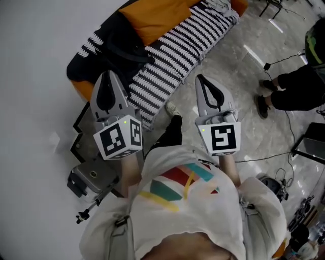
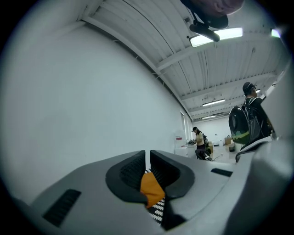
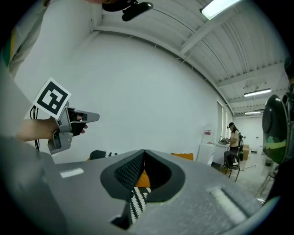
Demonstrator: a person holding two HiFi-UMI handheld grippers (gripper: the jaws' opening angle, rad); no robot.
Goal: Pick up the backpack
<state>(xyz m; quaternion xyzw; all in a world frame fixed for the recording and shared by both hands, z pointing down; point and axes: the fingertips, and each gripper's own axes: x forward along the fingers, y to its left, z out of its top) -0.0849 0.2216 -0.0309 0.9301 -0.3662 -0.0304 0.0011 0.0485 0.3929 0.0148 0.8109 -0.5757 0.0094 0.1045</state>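
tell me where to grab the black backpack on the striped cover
Likely the black strap that loops off the backpack onto the striped cover: it seems to stand clear of the soft body, so jaws can close round it. Come from the open floor side; the wall backs the other. The left gripper and right gripper are shut.

Upper left of the frame: the backpack point(image 1: 122, 46) is black, the cushion point(image 1: 157, 15) orange, the blanket point(image 1: 177, 53) striped black and white. The floor point(image 1: 228, 71) is pale grey (marbled, with lighter streaks), the wall point(image 1: 35, 56) white. At the bottom, the shirt point(image 1: 203, 218) is white with red, teal and yellow bars.
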